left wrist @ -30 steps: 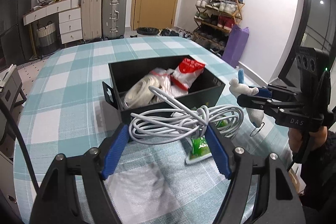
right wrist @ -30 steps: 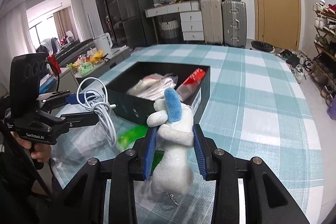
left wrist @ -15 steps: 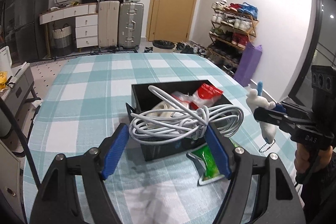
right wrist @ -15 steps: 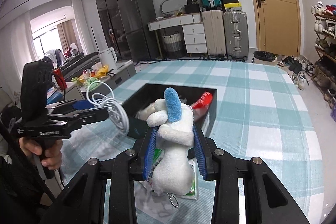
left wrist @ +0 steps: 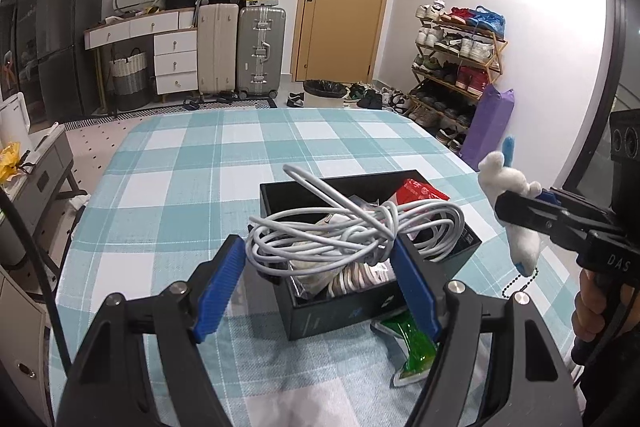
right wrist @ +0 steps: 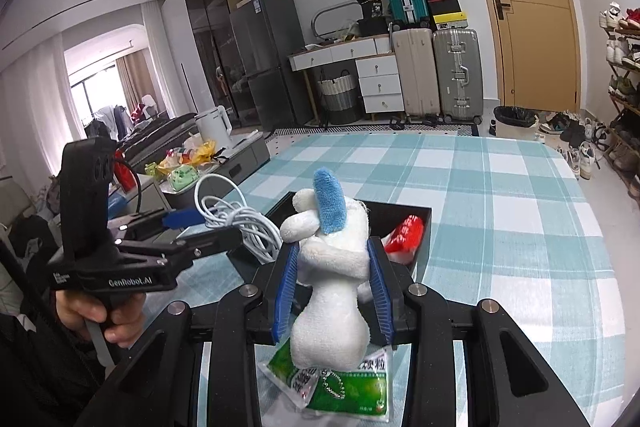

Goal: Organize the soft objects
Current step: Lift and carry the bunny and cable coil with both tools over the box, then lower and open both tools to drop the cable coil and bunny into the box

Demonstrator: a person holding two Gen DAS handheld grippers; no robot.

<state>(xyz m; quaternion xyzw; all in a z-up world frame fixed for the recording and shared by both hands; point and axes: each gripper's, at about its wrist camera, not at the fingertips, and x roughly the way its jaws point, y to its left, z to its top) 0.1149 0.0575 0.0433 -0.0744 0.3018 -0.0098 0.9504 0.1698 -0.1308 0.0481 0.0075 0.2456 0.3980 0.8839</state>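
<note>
Holding a loose coil of white cable [left wrist: 352,233] between wide-set blue fingers [left wrist: 222,281], the left gripper [left wrist: 320,267] hangs over the open black box [left wrist: 332,313] on the teal checked desk [left wrist: 192,187]. Slack loops jut past the rim and could snag or spill out. The right gripper [right wrist: 334,281] pinches a white plush toy with a blue ear [right wrist: 332,267] over a green packet [right wrist: 352,387]; its dangling chain might catch
</note>
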